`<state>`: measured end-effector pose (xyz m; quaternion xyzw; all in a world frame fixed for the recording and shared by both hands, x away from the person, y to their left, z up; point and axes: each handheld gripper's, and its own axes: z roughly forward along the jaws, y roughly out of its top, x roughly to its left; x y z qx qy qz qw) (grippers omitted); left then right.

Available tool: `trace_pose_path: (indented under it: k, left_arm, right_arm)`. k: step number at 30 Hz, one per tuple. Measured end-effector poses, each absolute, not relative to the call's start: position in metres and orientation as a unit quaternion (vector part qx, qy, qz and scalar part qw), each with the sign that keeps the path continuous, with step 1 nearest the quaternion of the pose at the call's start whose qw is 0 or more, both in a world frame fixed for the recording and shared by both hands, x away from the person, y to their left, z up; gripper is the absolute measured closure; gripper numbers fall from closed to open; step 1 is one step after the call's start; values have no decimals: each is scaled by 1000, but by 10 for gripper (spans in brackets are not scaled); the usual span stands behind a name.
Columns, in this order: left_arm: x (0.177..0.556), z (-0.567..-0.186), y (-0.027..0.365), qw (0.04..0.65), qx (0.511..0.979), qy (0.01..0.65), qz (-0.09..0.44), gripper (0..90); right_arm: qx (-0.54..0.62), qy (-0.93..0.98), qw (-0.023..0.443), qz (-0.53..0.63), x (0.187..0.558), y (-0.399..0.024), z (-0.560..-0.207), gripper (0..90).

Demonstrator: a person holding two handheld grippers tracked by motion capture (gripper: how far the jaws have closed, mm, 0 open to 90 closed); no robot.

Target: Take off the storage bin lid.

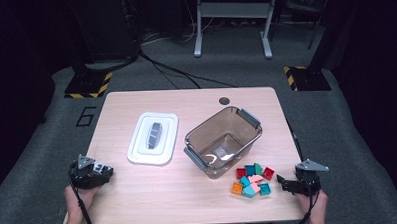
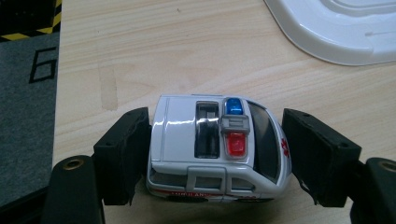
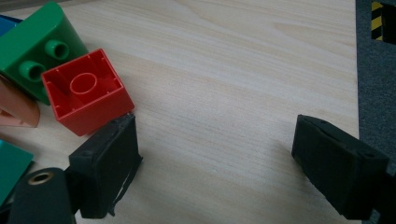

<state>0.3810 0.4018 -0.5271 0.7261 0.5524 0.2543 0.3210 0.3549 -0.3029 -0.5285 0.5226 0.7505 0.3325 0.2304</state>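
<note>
White toy ambulance [image 2: 217,149] sits between the jaws of the left tongs [image 1: 96,174]; the left jaw touches its rear, while a small gap shows at the right jaw, so I cannot tell if it is gripped. Ahead and to the right of these tongs lies a white lid [image 1: 153,138], then a clear box [image 1: 222,140]. The right tongs [image 1: 291,184] are spread wide over bare wooden surface [image 3: 233,70], with a red block [image 3: 86,91] just beside their left jaw and other blocks [image 1: 251,180] near.

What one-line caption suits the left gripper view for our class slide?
Toy ambulance sits on the wooden table between the left gripper's open jaws, white lid beyond.
</note>
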Motion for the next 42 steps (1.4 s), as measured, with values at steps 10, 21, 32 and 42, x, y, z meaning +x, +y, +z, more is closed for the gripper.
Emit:
trace_pose_path:
  k: [10, 21, 32, 42]
  left_arm:
    - [380, -520, 398, 330, 725, 549, 253, 260]
    - [383, -505, 384, 339, 737, 531, 244, 260]
    - [386, -493, 365, 350, 749, 510, 238, 260]
    - [391, -483, 353, 365, 750, 502, 227, 260]
  right_arm:
    - [526, 748, 229, 332, 354, -302, -528, 142]
    - [522, 750, 231, 333, 355, -303, -529, 142]
    - [522, 750, 231, 333, 355, -303, -529, 142]
    - [524, 749, 231, 333, 355, -303, -529, 142]
